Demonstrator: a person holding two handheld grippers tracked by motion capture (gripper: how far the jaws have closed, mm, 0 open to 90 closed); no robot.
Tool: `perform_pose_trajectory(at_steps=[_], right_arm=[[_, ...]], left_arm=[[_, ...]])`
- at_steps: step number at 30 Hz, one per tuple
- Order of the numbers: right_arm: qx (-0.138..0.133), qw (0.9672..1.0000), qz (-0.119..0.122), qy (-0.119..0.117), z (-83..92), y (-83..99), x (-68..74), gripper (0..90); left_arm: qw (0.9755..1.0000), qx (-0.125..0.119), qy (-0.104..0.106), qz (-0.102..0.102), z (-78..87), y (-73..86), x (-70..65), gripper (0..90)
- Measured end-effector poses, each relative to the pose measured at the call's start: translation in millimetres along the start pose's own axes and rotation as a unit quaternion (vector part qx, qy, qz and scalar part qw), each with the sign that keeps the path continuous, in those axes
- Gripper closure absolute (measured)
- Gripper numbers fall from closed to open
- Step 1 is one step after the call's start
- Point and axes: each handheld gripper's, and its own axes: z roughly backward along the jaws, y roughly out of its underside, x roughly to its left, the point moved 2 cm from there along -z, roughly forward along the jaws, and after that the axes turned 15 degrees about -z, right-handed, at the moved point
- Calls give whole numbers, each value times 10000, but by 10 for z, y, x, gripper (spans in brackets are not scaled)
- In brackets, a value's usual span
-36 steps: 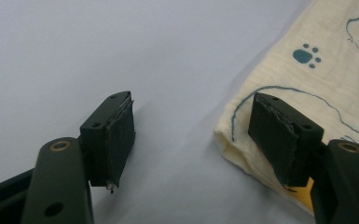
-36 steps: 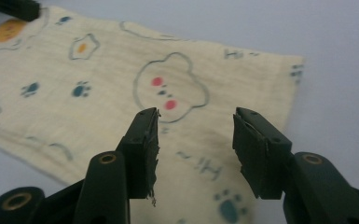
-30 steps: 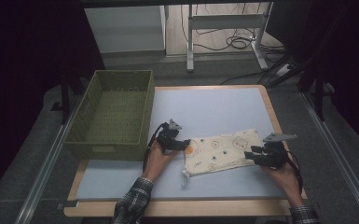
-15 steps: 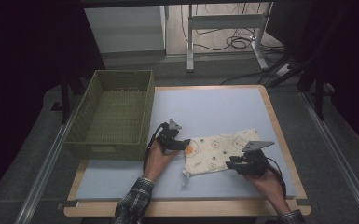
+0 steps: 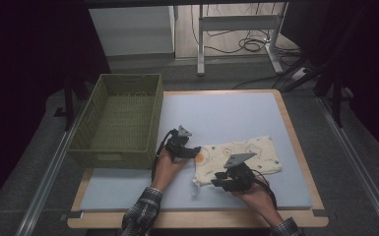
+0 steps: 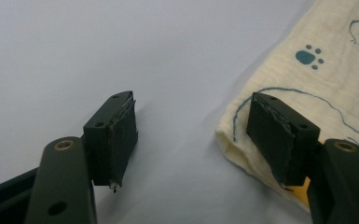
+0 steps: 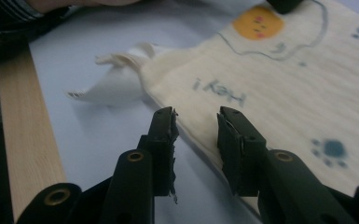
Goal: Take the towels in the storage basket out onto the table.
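Cream printed cloth point(image 5: 241, 158) lies flat on the pale blue mat point(image 5: 236, 115), toward the near right part of the table, well apart from the green woven basket point(image 5: 118, 118) that stands at the table's left edge. The cloth carries an orange disc, blue paw prints and the letters "Hey!", read in the right gripper view point(image 7: 270, 70). A small white tag or corner of fabric point(image 7: 114, 77) sticks out from its near left corner.

Left gripper point(image 5: 191, 151): held low at the cloth's left edge, jaws spread. In the left gripper view point(image 6: 200, 140) one pad point(image 6: 272, 135) rests over the folded cream edge point(image 6: 326, 70), the other point(image 6: 114, 135) stands on bare mat, with a clear gap between them. Nothing pinched.

Right gripper point(image 5: 221, 181): at the cloth's near edge, close to the near left corner, hand coming in from the near side. Its jaws have just been closing. In the right gripper view point(image 7: 196, 140) the pads stand partly apart, straddling the near hem; one finger point(image 7: 163, 140) is over the mat, the other point(image 7: 235, 144) over the cloth. The hem runs between them, but the pads do not press on it.

Wooden table border point(image 7: 25, 140) shows beside the mat on the near side.
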Motion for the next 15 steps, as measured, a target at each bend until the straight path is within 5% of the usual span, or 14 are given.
perform_pose_trajectory(at_steps=[11, 15], right_arm=[[116, 9995, 298, -83, -324, -151, 274, 587], [191, 9984, 496, 204, -435, -194, 352, 606]], left_arm=[[10000, 4, 0, 6, 0, 1, 0, 329], [10000, -3, -3, 14, -1, 1, 0, 329]])
